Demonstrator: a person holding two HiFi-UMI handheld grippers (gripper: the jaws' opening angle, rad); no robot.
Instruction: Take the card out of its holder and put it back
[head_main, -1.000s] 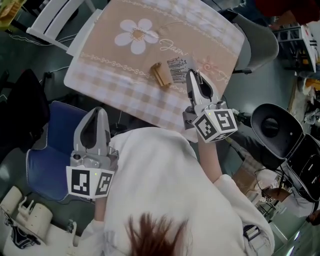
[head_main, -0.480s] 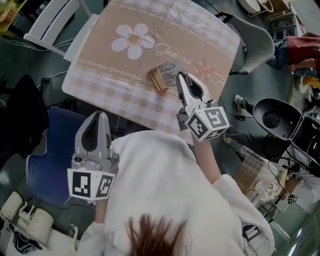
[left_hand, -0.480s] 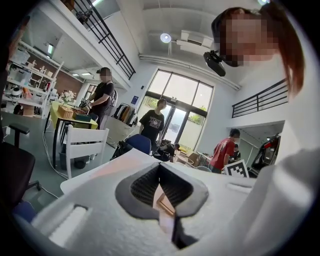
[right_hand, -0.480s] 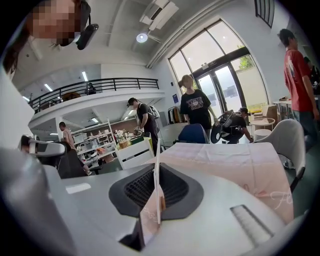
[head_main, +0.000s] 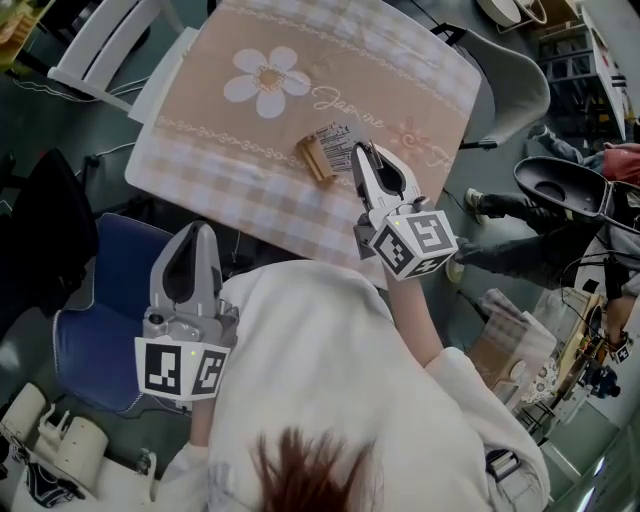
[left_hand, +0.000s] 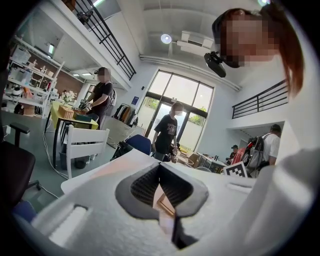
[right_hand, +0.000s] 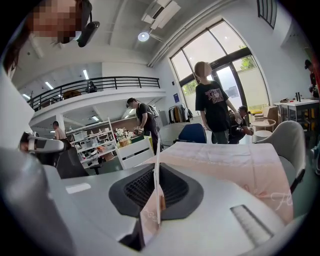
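A tan card holder (head_main: 316, 157) lies on the pink checked tablecloth (head_main: 250, 195). Just right of it a printed card (head_main: 335, 142) is held tilted above the cloth, my right gripper (head_main: 362, 156) shut on its right edge. In the right gripper view the card (right_hand: 156, 150) stands edge-on between the closed pads of that gripper (right_hand: 158, 172). My left gripper (head_main: 197, 230) hangs off the table's near edge above a blue chair, shut and holding nothing. In the left gripper view the holder (left_hand: 166, 202) shows past the jaws of the left gripper (left_hand: 160, 167).
A blue chair (head_main: 100, 310) stands under the left gripper. There is a white chair (head_main: 110, 40) at the table's far left and a grey chair (head_main: 515, 85) at its right. A person's legs (head_main: 510, 235) and a black chair (head_main: 565, 185) are at the right.
The right gripper has edged the card slightly left toward the holder. The left gripper has stayed put. At the right, a person with a black chair has moved past.
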